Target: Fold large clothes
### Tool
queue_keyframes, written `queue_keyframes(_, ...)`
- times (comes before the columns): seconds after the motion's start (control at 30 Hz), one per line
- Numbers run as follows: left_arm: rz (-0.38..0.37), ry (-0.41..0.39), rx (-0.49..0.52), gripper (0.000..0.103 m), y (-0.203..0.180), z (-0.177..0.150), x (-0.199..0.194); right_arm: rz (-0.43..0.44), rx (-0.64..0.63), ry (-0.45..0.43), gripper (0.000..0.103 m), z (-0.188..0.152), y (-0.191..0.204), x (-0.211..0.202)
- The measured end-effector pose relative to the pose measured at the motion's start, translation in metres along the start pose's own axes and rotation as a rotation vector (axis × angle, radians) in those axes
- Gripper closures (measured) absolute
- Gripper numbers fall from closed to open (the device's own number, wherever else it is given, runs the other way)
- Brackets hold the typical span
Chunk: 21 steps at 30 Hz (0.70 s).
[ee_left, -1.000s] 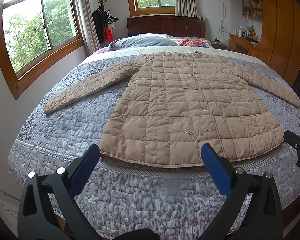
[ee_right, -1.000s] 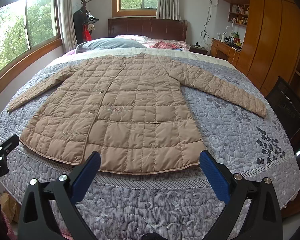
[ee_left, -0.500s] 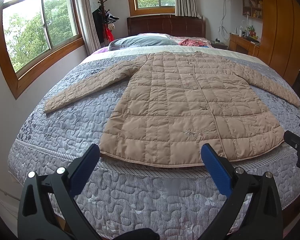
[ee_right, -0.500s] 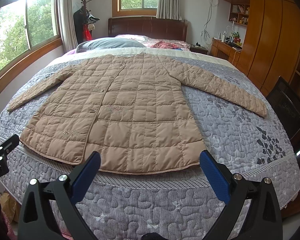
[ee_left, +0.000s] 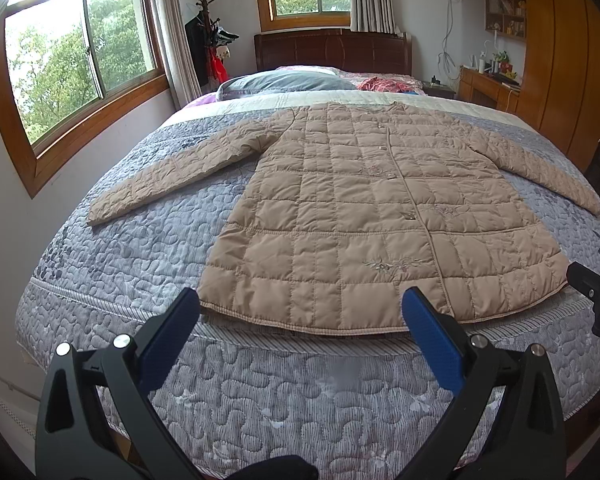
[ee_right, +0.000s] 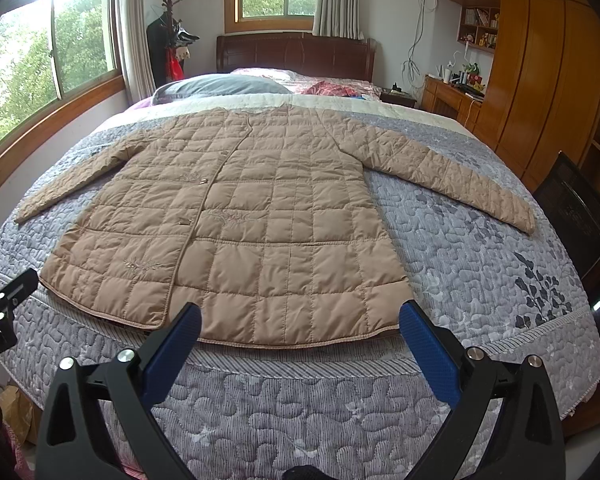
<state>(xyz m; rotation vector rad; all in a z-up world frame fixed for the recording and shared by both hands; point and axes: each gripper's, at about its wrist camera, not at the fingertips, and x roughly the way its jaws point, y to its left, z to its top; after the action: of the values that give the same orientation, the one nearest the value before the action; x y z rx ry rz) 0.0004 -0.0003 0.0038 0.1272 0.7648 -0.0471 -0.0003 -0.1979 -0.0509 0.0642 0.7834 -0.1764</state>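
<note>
Across the bed (ee_left: 112,264), the tan quilted coat (ee_left: 364,224) lies flat, buttoned front up, sleeves spread toward both side edges, hem at the foot edge. Left gripper (ee_left: 300,312) and right gripper (ee_right: 300,318) hang off the foot edge, jaws wide apart, gripping nothing. Left view alone shows the left cuff close up, right view the right cuff plus a dark chair (ee_right: 576,208); no change from 0.5 s ago.
</note>
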Motion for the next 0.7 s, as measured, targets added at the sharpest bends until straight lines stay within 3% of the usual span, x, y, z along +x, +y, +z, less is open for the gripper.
queue_keyframes(0.37, -0.011, 0.006, -0.006, 0.003, 0.002, -0.002, 0.007, -0.001, 0.001, -0.002, 0.004, 0.001, 0.0, 0.002)
queue_keyframes(0.5, -0.069, 0.029, -0.028, 0.003, 0.006, 0.002, 0.022, -0.009, 0.014, -0.014, 0.004, 0.006, -0.011, 0.01)
queue_keyframes(0.7, -0.178, 0.138, -0.036, 0.003, 0.009, 0.026, 0.067, -0.018, 0.115, 0.013, 0.004, 0.033, -0.07, 0.036)
